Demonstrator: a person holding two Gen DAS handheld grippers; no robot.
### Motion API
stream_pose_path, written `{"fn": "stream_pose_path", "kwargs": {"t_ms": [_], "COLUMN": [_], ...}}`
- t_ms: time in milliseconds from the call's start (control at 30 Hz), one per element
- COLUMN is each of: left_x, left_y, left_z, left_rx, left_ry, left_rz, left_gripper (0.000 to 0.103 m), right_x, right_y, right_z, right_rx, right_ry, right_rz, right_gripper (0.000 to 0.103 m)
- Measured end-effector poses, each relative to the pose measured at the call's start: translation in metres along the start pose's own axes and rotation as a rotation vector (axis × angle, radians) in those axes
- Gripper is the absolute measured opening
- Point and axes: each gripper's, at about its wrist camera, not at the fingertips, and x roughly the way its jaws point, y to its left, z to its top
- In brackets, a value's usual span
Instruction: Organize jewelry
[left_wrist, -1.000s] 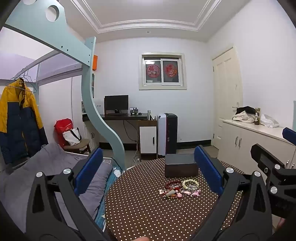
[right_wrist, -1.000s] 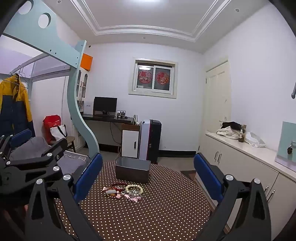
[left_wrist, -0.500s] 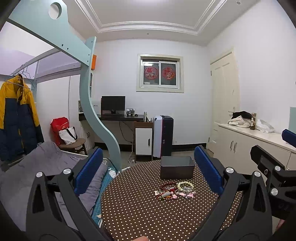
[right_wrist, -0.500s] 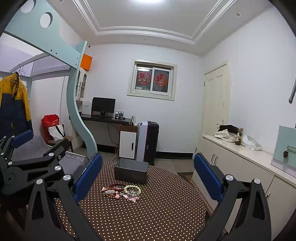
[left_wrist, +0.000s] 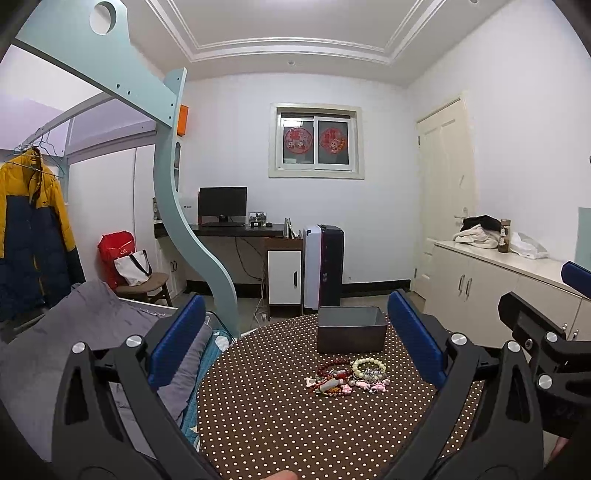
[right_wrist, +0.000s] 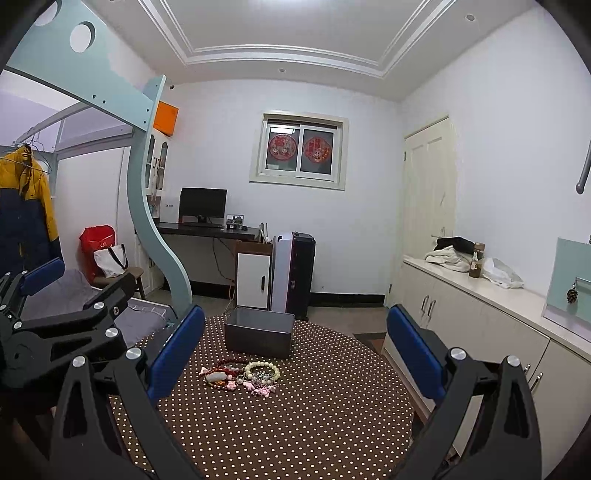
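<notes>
A small heap of jewelry (left_wrist: 347, 376) (right_wrist: 240, 376) lies on the round brown polka-dot table (left_wrist: 277, 424) (right_wrist: 314, 424): a cream bead bracelet (left_wrist: 368, 366) (right_wrist: 261, 369), a dark red bead bracelet (left_wrist: 332, 367) and pink pieces. Just behind it stands an open dark grey box (left_wrist: 351, 328) (right_wrist: 259, 330). My left gripper (left_wrist: 295, 339) is open, held well back from the heap and above the table. My right gripper (right_wrist: 295, 339) is open too, nothing between its blue pads. Each gripper shows at the edge of the other's view.
A bed with grey bedding (left_wrist: 92, 325) and a pale blue bunk frame (left_wrist: 192, 236) lie left of the table. White cabinets (right_wrist: 480, 314) with clothes and a bottle run along the right wall. A desk with a monitor (left_wrist: 222, 202) and a suitcase (right_wrist: 293, 273) stand at the far wall.
Both views have drawn back and tilted up a little; the table, box and jewelry sit slightly lower and farther in frame. Both grippers stay open and empty.
</notes>
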Motion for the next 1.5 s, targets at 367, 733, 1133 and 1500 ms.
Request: {"fn": "stream_pose_path", "kwargs": {"t_ms": [367, 733, 1133, 1500], "left_x": [0.012, 0.029, 0.036, 0.058], "left_y": [-0.007, -0.013, -0.008, -0.012], "left_z": [-0.005, -0.010, -0.012, -0.015], "left_rx": [0.024, 0.040, 0.019, 0.056], "left_ry": [0.023, 0.045, 0.021, 0.050], "left_rz": [0.013, 0.022, -0.007, 0.045], "left_gripper": [0.097, 0.097, 0.097, 0.097], "right_x": [0.015, 0.028, 0.040, 0.064], "right_y": [-0.006, -0.010, -0.010, -0.009], "right_z": [-0.007, -0.012, -0.012, -0.018], "right_rx": [0.028, 0.040, 0.041, 0.040], "right_ry": [0.031, 0.058, 0.057, 0.076], "right_rz": [0.008, 0.016, 0.039, 0.066], "right_gripper": [0.095, 0.095, 0.095, 0.095]}}
